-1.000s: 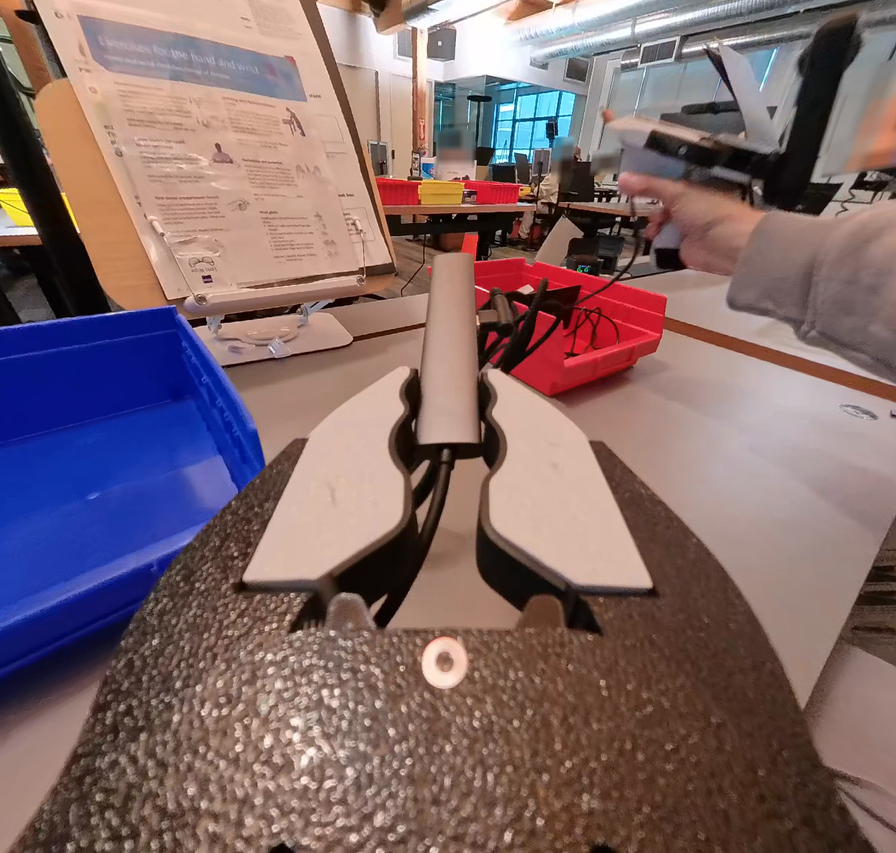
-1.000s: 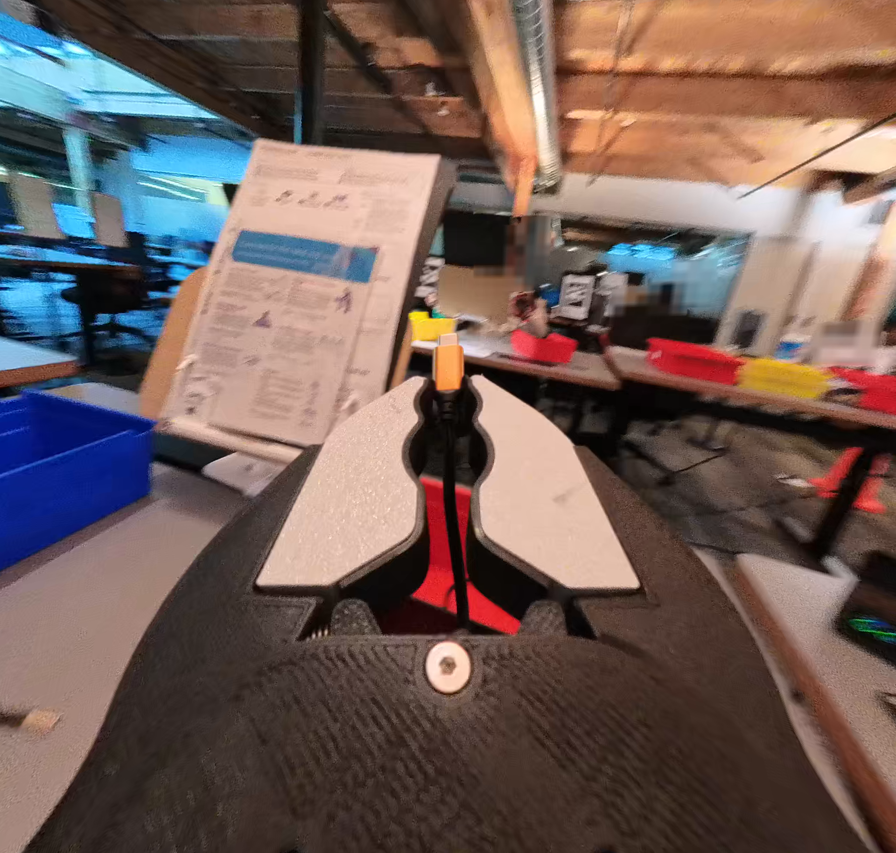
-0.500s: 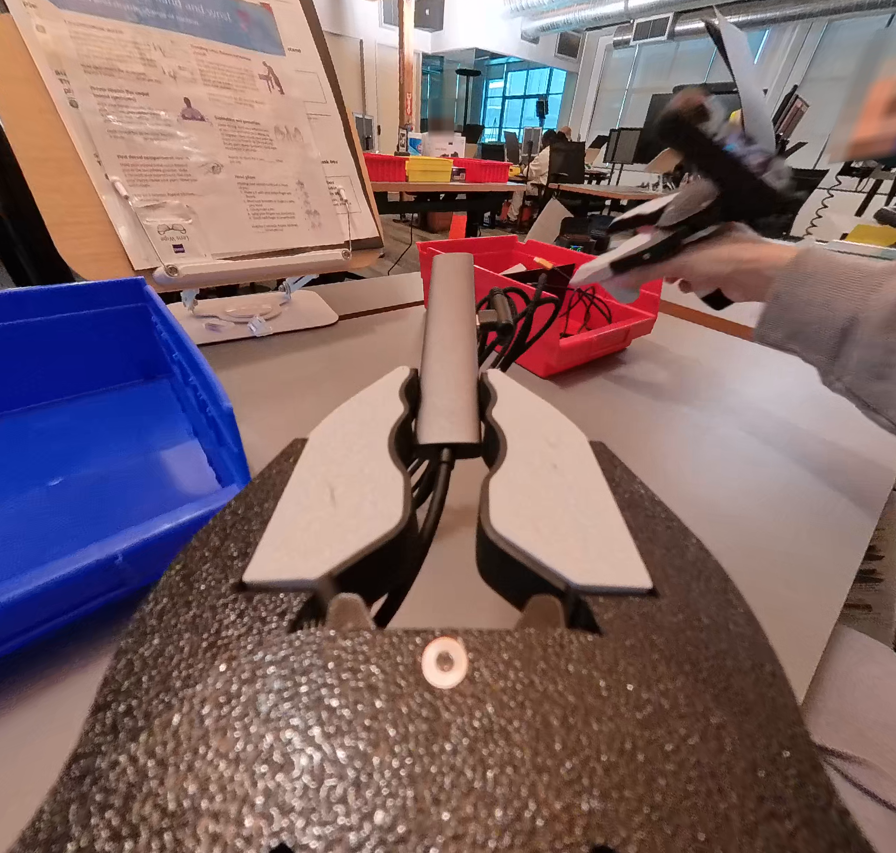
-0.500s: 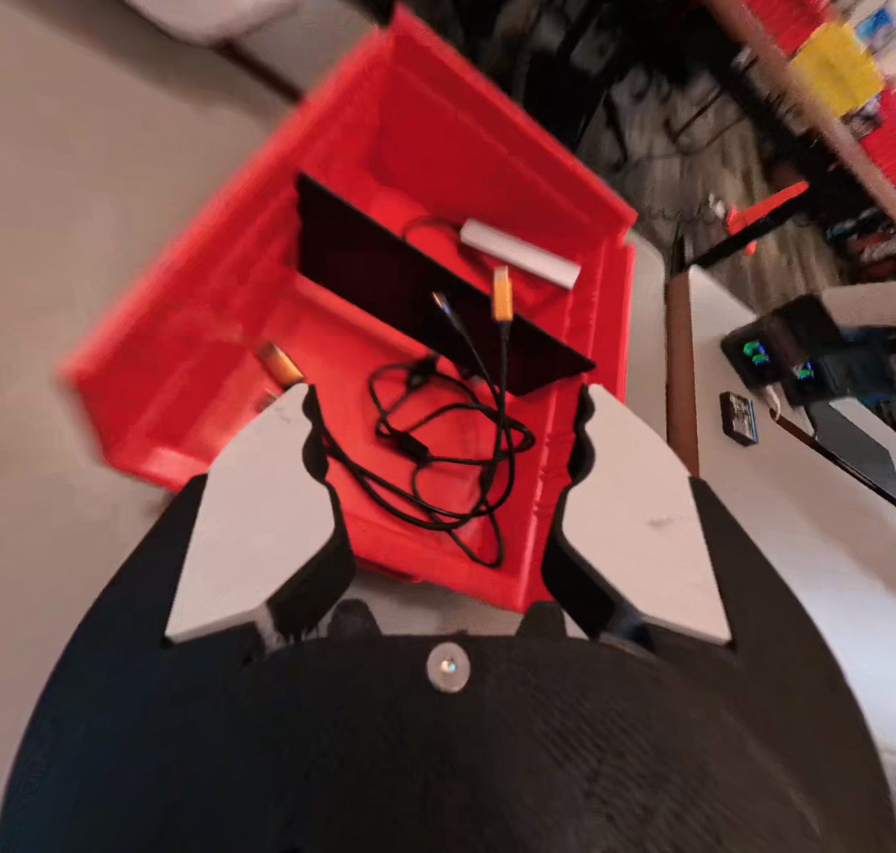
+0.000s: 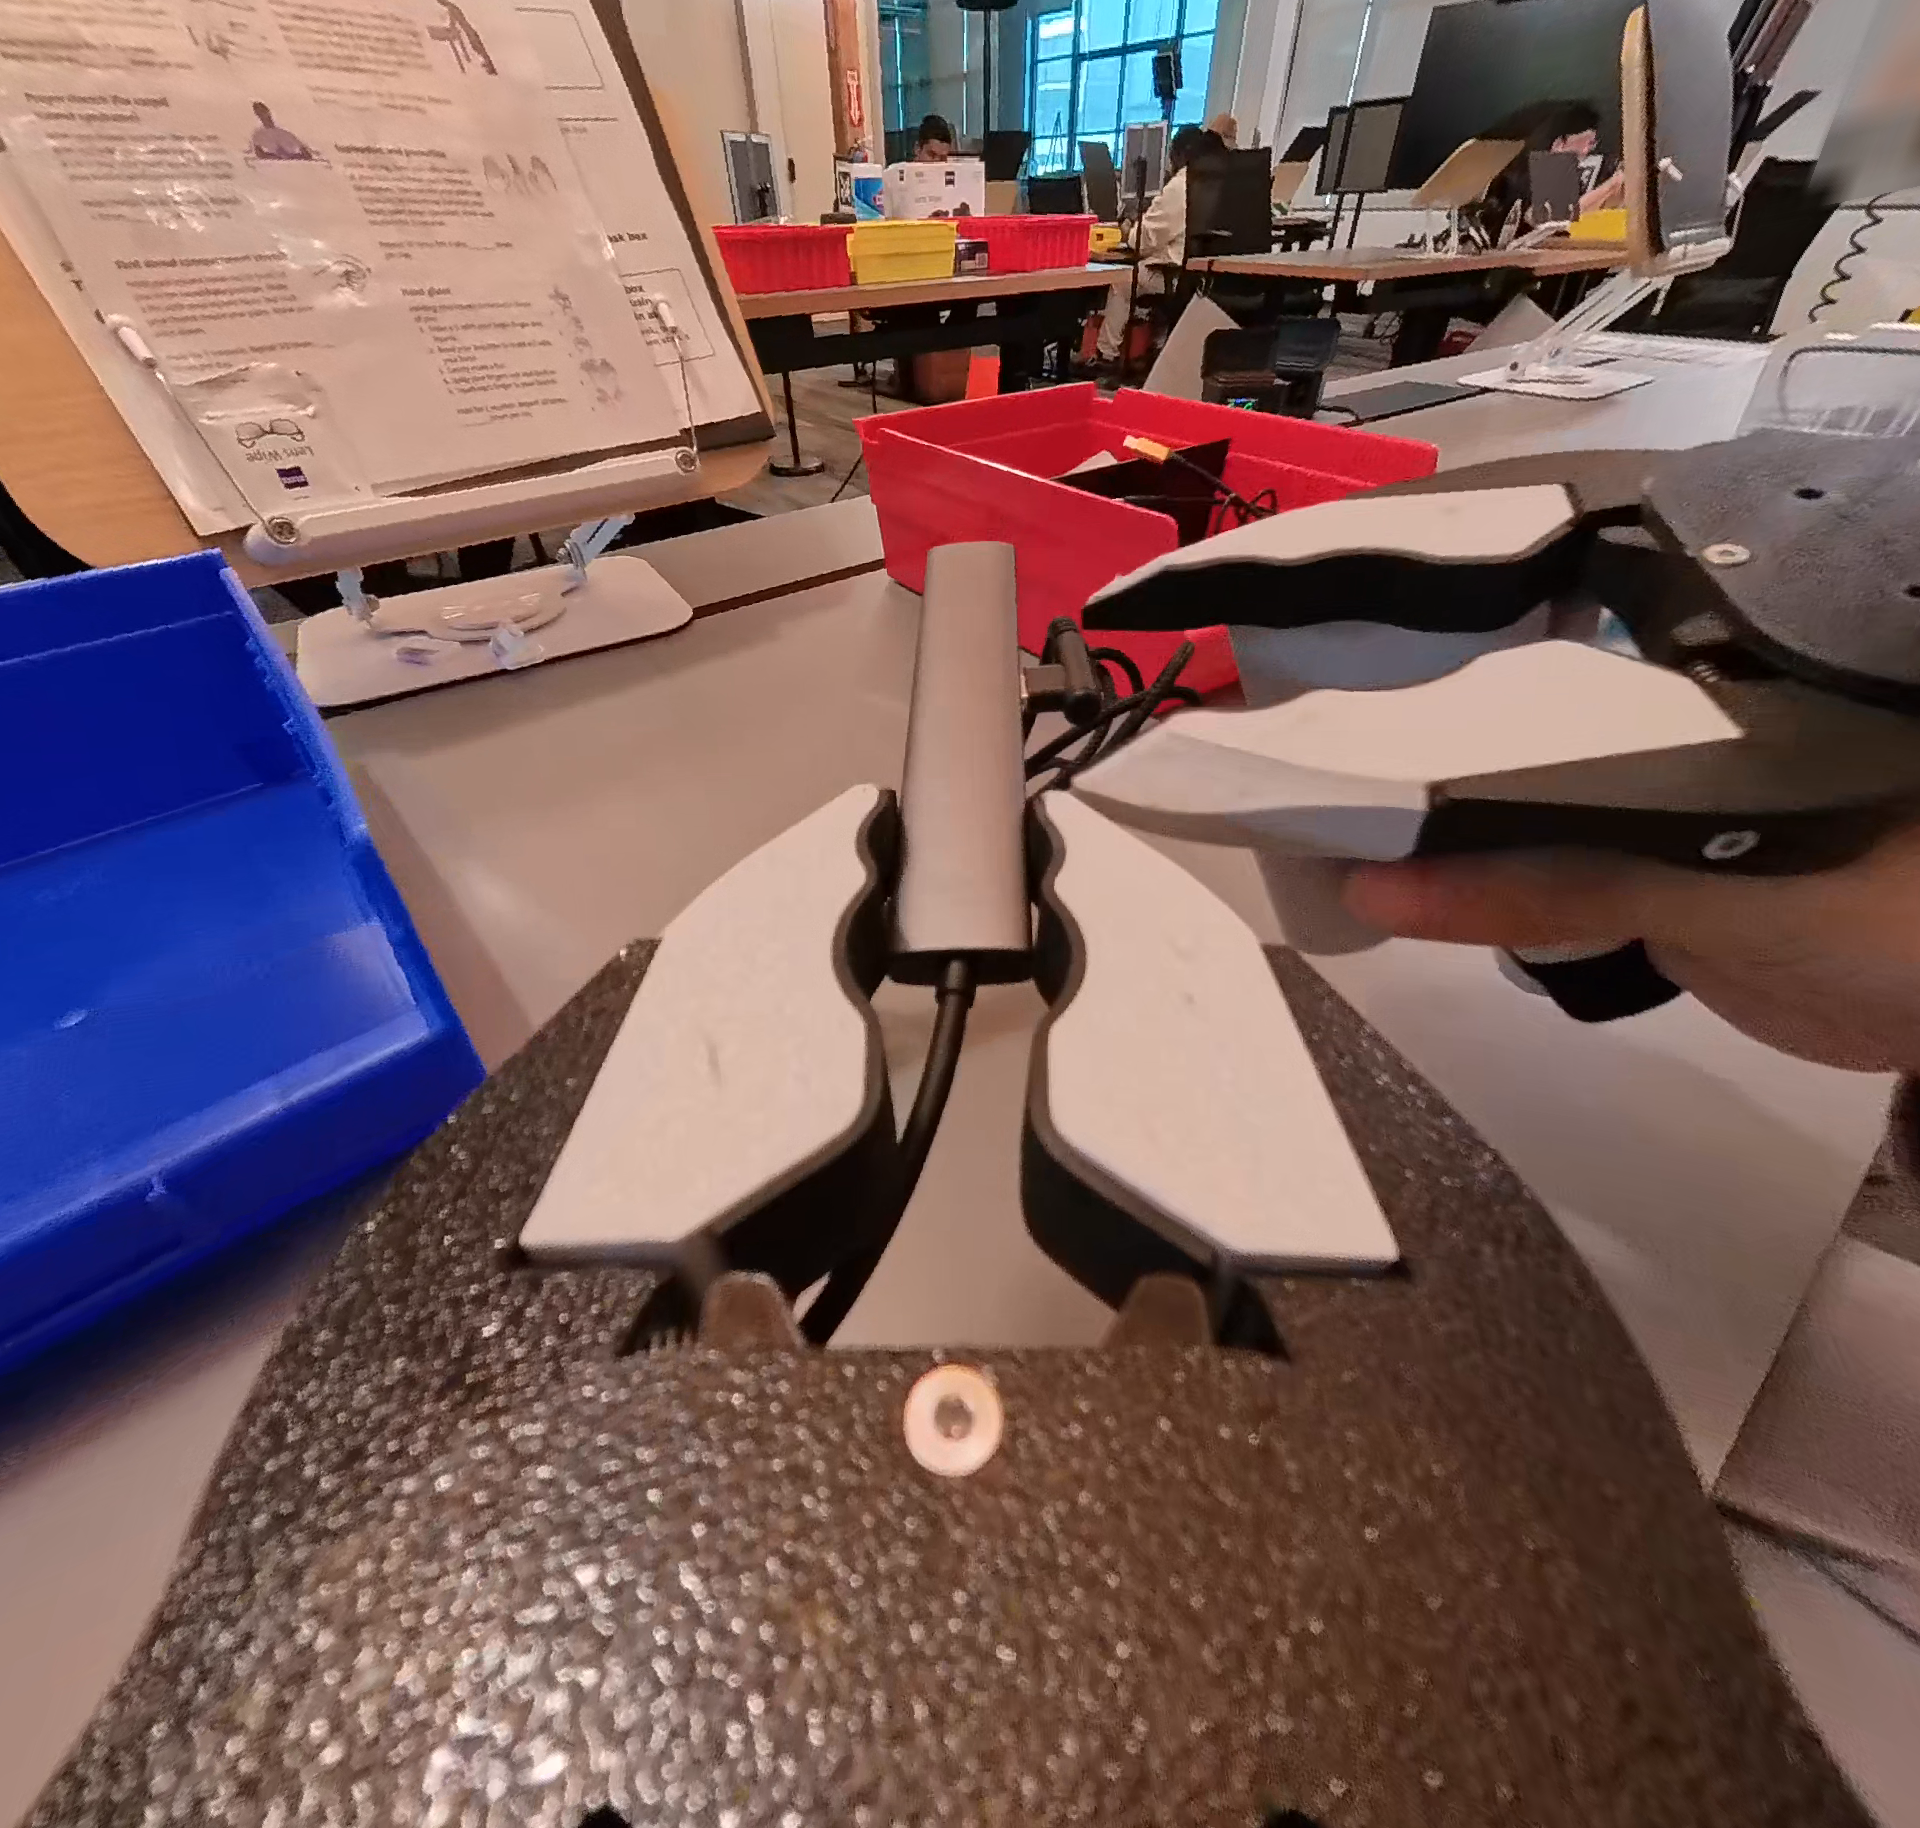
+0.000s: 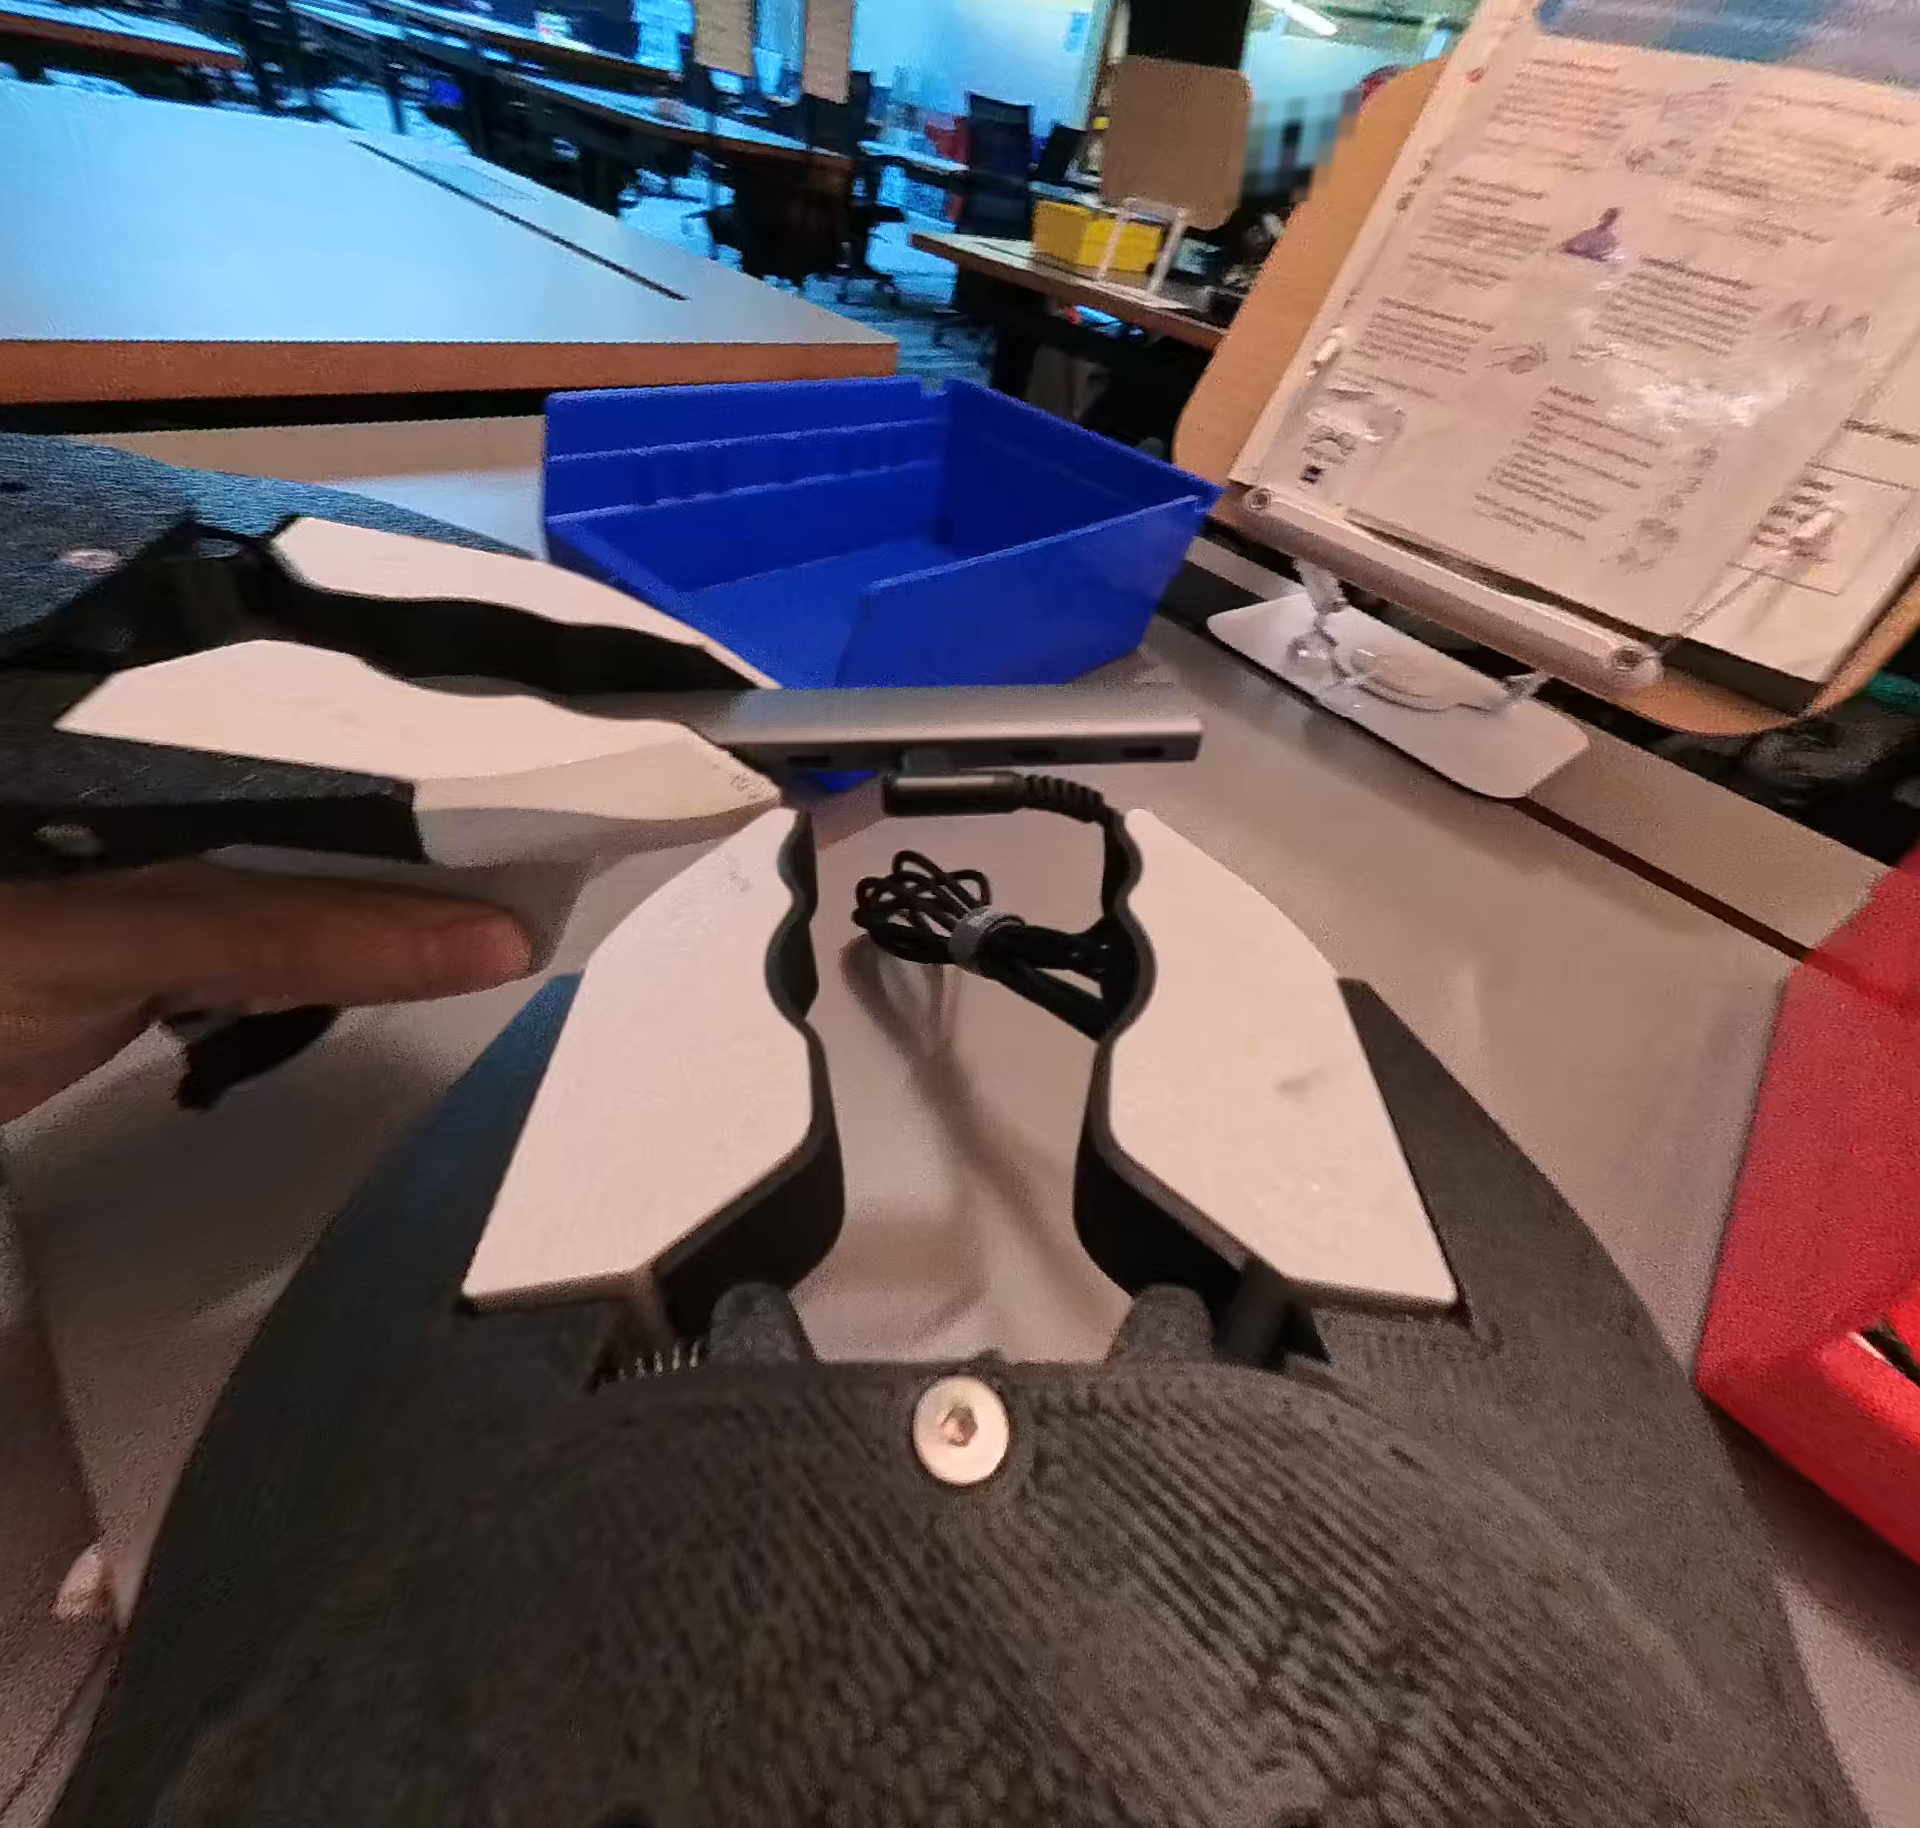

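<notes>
My left gripper (image 5: pixel 961 812) is shut on the near end of a grey USB hub (image 5: pixel 961 729), held level above the table. The hub's own black lead (image 5: pixel 935 1082) hangs down between the fingers. A black plug (image 5: pixel 1062 672) sits in the hub's right side. My right gripper (image 5: pixel 1081 703) comes in from the right, open, with its jaws either side of that plug. In the right wrist view the plug (image 6: pixel 977 791) lies between my open right gripper (image 6: pixel 966 822) under the hub (image 6: pixel 966 724), and its bundled cable (image 6: pixel 966 937) hangs below. The left gripper (image 6: pixel 769 739) enters from the left.
A blue bin (image 5: pixel 156 895) stands left of the left gripper, also in the right wrist view (image 6: pixel 997 625). A red bin (image 5: pixel 1018 521) with cables stands behind the hub, its corner at the right (image 6: pixel 1829 1207). A document stand (image 5: pixel 343 220) is at the back (image 6: pixel 1662 272).
The right gripper let go of an orange-tipped cable over the red bin, opened, and swung across to the hub's side plug. The left gripper kept hold of the hub.
</notes>
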